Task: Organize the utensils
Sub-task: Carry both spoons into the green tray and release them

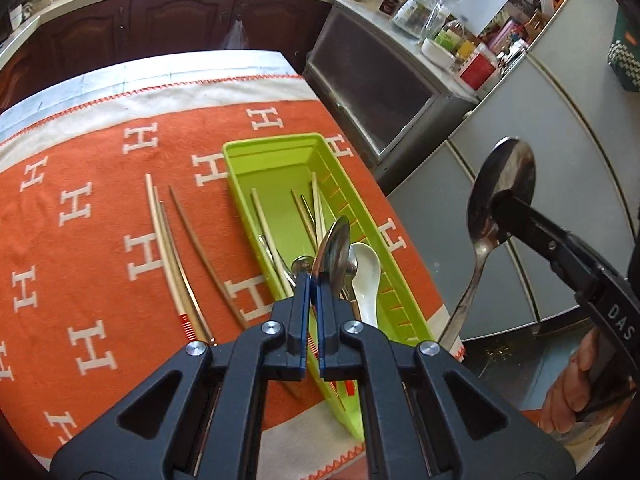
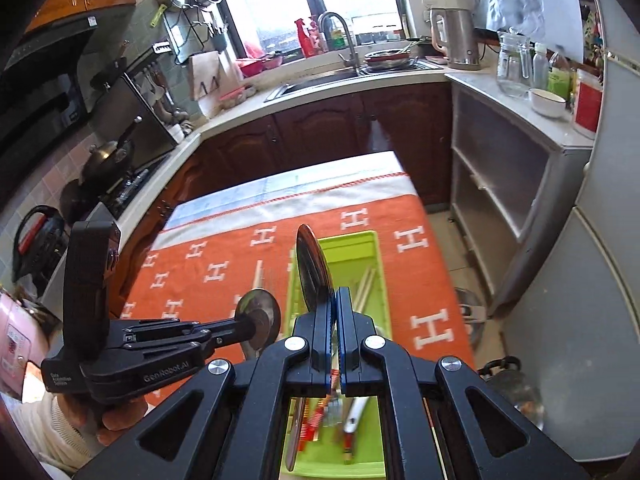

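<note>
A lime green utensil tray (image 1: 276,160) lies on the orange cloth and holds chopsticks, a white ceramic spoon (image 1: 368,276) and metal utensils. My left gripper (image 1: 314,280) is shut on a metal spoon (image 1: 334,248), bowl up, above the tray's near end; it also shows in the right wrist view (image 2: 258,312). My right gripper (image 2: 335,296) is shut on a second metal spoon (image 2: 314,268), bowl up, above the tray (image 2: 352,244). In the left wrist view that spoon (image 1: 502,188) hangs to the right of the table. Several chopsticks (image 1: 168,240) lie loose on the cloth left of the tray.
The table has an orange cloth (image 1: 80,200) with white H marks. A grey cabinet (image 1: 380,92) and a fridge (image 1: 560,160) stand to the right. A counter with a sink (image 2: 320,80), kettle (image 2: 456,40) and stove (image 2: 120,168) runs behind.
</note>
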{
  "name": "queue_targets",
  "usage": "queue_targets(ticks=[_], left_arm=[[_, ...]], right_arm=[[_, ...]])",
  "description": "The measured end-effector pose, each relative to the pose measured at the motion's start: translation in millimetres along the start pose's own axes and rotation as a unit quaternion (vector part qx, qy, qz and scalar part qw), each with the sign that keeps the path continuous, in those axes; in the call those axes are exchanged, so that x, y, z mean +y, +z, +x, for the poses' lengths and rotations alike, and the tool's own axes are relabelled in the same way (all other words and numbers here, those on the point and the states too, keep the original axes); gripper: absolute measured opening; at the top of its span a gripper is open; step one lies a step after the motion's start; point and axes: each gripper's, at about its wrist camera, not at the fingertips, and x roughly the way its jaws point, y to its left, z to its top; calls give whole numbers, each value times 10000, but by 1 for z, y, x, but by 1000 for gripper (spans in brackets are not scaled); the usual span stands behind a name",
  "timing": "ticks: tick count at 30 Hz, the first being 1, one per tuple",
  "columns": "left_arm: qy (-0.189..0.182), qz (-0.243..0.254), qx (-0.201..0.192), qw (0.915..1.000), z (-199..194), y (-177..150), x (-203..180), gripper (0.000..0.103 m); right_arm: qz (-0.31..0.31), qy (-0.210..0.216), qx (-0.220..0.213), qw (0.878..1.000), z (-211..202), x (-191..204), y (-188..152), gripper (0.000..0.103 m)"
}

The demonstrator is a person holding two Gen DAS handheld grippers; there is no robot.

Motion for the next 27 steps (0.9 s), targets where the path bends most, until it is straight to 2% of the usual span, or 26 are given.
queue_targets(ticks=[4, 11, 16, 18, 21, 27], left_arm=[[221, -4, 191, 9996, 30, 2, -2, 1], [578, -39, 258, 9980, 46, 6, 12, 2], [585, -64, 175, 9981, 36, 9, 20, 3], [565, -72, 140, 9983, 29, 10, 24, 8], [633, -101, 34, 9979, 17, 11, 30, 11], [824, -212, -119, 9963, -11, 10, 48, 12]], right_arm=[[-218, -359, 215, 9989, 21, -17, 3, 1], [-173, -393, 867, 9953, 95, -27, -4, 3], [30, -283, 1110, 9934, 133, -25, -11, 12], [61, -237, 1112, 9935, 141, -25, -12, 15], [79, -146, 1088, 9939, 150, -12, -7, 16], [56, 69, 1051, 9944, 148, 9, -4, 16]])
